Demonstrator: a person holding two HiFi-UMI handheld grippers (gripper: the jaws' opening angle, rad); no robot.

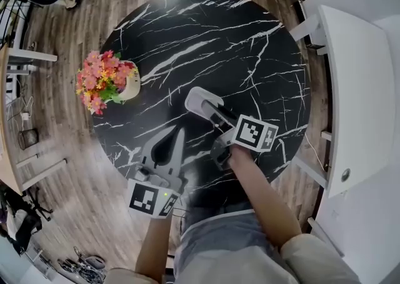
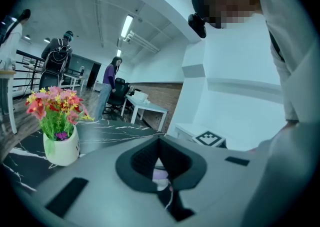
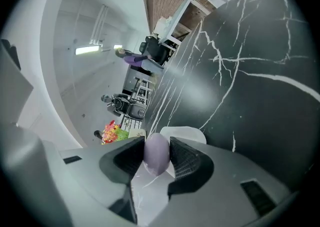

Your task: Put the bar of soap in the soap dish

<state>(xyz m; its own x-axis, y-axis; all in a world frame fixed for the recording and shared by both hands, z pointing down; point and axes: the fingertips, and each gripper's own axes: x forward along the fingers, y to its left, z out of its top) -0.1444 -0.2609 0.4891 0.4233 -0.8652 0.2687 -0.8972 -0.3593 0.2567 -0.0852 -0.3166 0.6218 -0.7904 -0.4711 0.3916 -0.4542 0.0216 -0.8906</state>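
A lilac bar of soap [image 3: 156, 153] sits upright between the pads of my right gripper [image 3: 157, 147], which is shut on it. Just beyond the jaws, the white soap dish [image 3: 186, 134] rests on the black marble table [image 3: 250, 111]. In the head view the right gripper [image 1: 210, 109] reaches over the near rim of the dish [image 1: 194, 96]; the soap itself is hidden there. My left gripper [image 1: 179, 131] hovers over the table's near edge to the left of the dish, shut with nothing in it. In its own view the left gripper [image 2: 159, 141] has its tips touching.
A white pot of pink and orange flowers [image 1: 105, 80] stands at the table's left edge. White furniture [image 1: 356, 89] lines the right side, close to the table. People and office chairs are in the far background [image 2: 111, 83].
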